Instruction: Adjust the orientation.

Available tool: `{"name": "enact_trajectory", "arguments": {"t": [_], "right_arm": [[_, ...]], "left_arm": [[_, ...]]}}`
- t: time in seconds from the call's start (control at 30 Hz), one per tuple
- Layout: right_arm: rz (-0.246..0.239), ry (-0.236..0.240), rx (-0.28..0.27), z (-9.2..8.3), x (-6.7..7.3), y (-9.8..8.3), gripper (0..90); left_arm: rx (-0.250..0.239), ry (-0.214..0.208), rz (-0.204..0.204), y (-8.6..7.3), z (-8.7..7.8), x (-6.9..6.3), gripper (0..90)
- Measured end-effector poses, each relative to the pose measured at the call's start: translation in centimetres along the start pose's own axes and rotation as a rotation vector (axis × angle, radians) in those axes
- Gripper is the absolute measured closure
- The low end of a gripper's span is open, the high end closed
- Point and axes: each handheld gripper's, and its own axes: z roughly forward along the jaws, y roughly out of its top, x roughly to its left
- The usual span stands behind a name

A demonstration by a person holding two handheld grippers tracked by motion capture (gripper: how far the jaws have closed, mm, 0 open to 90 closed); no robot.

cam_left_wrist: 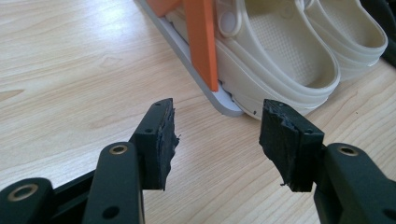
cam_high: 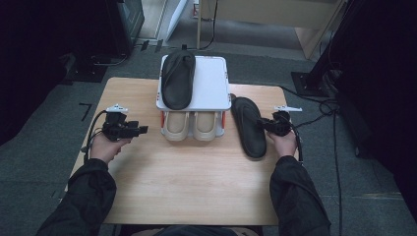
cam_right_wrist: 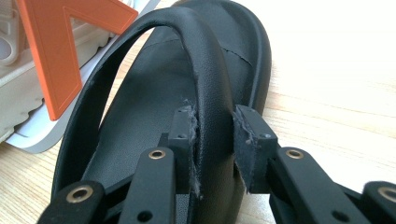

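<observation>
High view shows my left gripper point(cam_high: 135, 131) resting on the desk point(cam_high: 196, 182), jaws wide and empty. On the right, the black sandal point(cam_high: 248, 127) lies flat beside the shoe rack point(cam_high: 211, 83). My right gripper point(cam_high: 266, 125) pinches its strap point(cam_right_wrist: 210, 93), which looks soft, light and bendy, a good spot to lift.

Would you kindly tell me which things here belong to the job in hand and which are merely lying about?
In the job:
- black sandal on the table, its strap between the right gripper's pads
- white shoe rack
- black sandal on the rack's top shelf

Lying about:
- beige clogs on the lower shelf
- left gripper, open over the bare wooden table
- cables on the floor
</observation>
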Motion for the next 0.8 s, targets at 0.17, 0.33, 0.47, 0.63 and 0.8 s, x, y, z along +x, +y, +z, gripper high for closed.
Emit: {"name": "enact_trajectory", "arguments": {"t": [0.17,0.33,0.47,0.63,0.8], "right_arm": [[0.034,0.035,-0.023,0.6,-0.14,-0.03,60.6],[0.003,-0.002,-0.018,1.05,0.17,0.23,67.6],[0.019,-0.035,-0.008,0.86,0.32,0.42,71.4],[0.038,-0.054,0.0,0.62,0.55,0.6,71.8],[0.065,-0.053,0.017,0.42,0.79,0.86,71.7]], "left_arm": [[0.006,-0.002,0.007,0.13,0.26,-0.15,45.6],[0.01,-0.003,0.009,0.19,0.49,-0.16,45.6],[0.011,-0.002,0.009,0.19,0.47,-0.14,45.6],[0.008,0.0,0.007,0.18,0.38,-0.07,45.6],[0.013,-0.001,0.007,0.2,0.39,-0.04,45.7]]}}
